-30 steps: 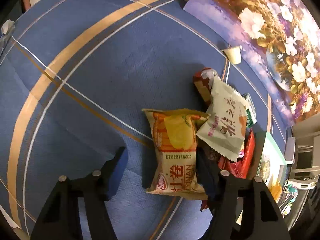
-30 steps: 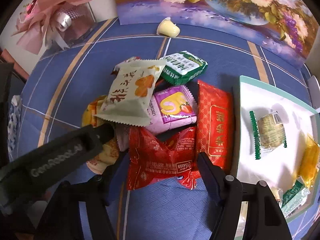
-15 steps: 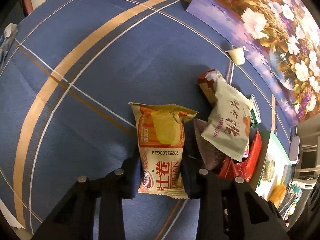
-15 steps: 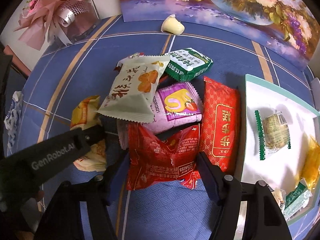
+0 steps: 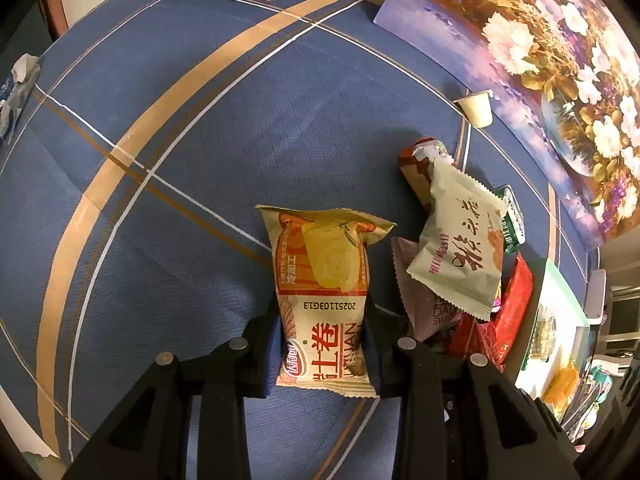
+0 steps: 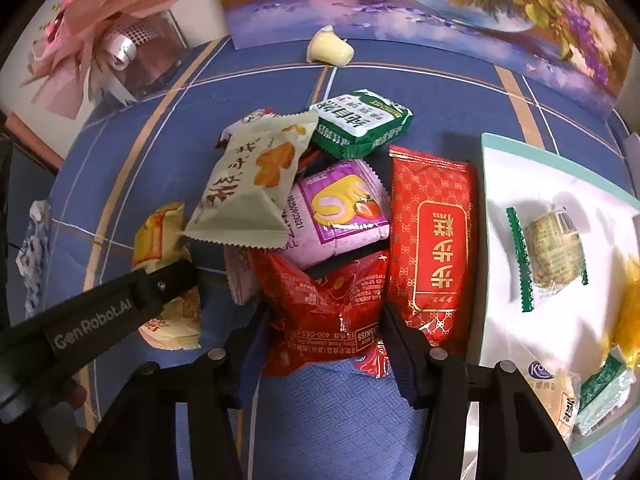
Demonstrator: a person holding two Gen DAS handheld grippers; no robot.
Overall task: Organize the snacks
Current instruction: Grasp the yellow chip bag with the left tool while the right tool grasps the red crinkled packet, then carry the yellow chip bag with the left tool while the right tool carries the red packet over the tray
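Observation:
My left gripper is shut on a yellow-orange egg-roll packet, pinching its lower half just left of the snack pile; the packet also shows in the right wrist view. My right gripper is closed around a crinkled red packet at the pile's near edge. The pile holds a pale green packet, a purple cake packet, a green packet and a long red packet.
A white tray with a teal rim stands right of the pile and holds several wrapped snacks. A small jelly cup lies by a flower painting at the back. A pink bouquet box stands back left. The blue tablecloth stretches left.
My left gripper closed from wide open onto the egg-roll packet and drew it a little left of the pile. My right gripper narrowed onto the crinkled red packet.

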